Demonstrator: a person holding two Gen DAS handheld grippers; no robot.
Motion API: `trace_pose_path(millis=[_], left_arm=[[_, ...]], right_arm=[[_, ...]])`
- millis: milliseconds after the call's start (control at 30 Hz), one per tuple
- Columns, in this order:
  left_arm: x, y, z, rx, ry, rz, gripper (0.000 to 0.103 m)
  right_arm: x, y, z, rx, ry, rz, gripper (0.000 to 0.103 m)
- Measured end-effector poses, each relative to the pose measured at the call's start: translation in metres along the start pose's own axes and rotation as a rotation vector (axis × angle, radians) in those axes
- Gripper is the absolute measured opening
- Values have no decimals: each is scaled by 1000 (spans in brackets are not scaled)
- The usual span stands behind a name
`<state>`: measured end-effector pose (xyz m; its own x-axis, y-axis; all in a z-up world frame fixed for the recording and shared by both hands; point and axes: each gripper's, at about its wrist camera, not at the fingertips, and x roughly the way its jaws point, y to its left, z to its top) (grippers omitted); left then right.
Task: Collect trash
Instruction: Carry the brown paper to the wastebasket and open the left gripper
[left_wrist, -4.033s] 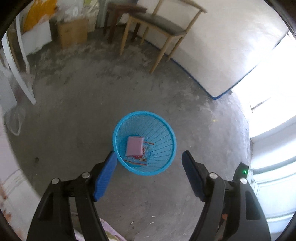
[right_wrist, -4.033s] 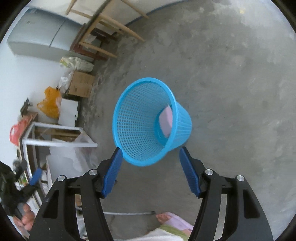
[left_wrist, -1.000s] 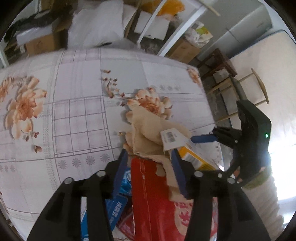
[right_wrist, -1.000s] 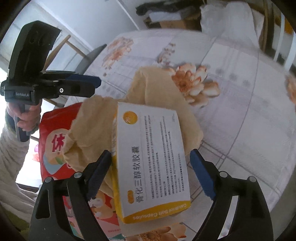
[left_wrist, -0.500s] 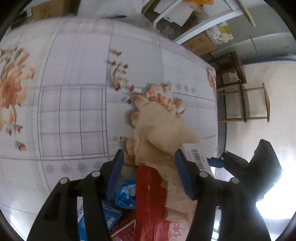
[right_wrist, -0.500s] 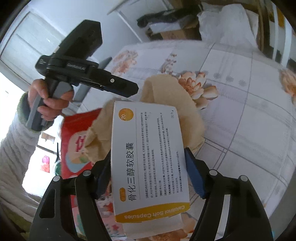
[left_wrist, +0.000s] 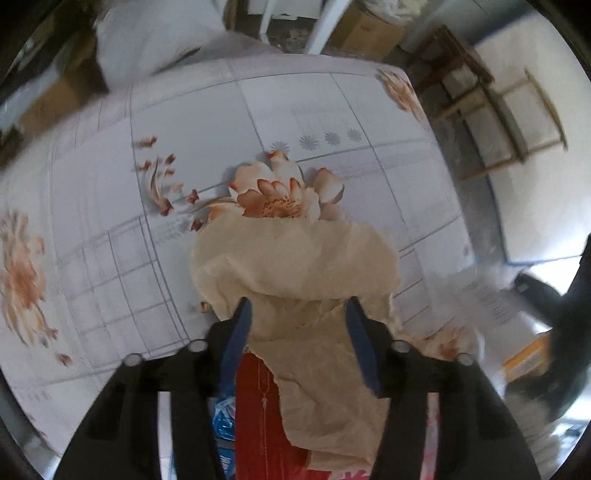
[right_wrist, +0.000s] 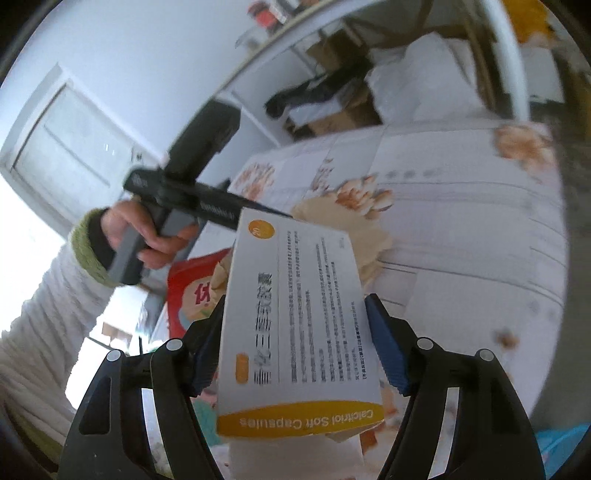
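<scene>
Leftmost, the left tongs (left_wrist: 297, 325) point steeply down over the crumpled tan paper (left_wrist: 295, 258), which lies on the flowered tabletop (left_wrist: 184, 122) and drapes over a red packet (left_wrist: 258, 406) at the near edge. Their jaws have just been closing and now straddle a raised fold of the paper; whether the pads already press it I cannot tell. That paper looks feather-light, soft and easily torn, so a pinch on the bunched ridge should serve better than on a loose corner. A blue wrapper (left_wrist: 223, 413) peeks out beside the packet.

Further right, the right tongs (right_wrist: 295, 339) are clamped across the sides of a white-and-yellow capsule box (right_wrist: 295, 314), lifted clear of the tabletop (right_wrist: 461, 229). It seems a light, stiff carton that would dent if squeezed hard, and its glossy faces may slip. The far half of the tabletop lies bare, though the two tongs work close together.
</scene>
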<state>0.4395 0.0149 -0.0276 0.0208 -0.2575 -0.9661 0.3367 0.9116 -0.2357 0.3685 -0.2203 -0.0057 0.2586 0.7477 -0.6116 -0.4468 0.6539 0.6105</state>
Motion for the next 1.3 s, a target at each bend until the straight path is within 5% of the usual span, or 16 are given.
trace_pose_path(millis=[133, 267, 467, 733, 1067, 1300], left_arm=[[5, -12, -6, 88, 8, 51, 14], [1, -18, -11, 123, -27, 76, 1], [-20, -29, -18, 158, -115, 116, 0], [-91, -57, -25, 153, -305, 66, 0], [-153, -163, -48, 259, -443, -37, 0], [-152, -266, -54, 378, -440, -150, 0]], right_arm=[[-30, -6, -16, 40, -80, -34, 68], [-48, -7, -38, 75, -128, -66, 68], [-65, -3, -68, 127, -189, -66, 67], [-94, -1, -103, 198, -271, -75, 67], [-153, 1, -154, 295, -411, -92, 67], [-204, -6, -209, 384, -512, -136, 67]])
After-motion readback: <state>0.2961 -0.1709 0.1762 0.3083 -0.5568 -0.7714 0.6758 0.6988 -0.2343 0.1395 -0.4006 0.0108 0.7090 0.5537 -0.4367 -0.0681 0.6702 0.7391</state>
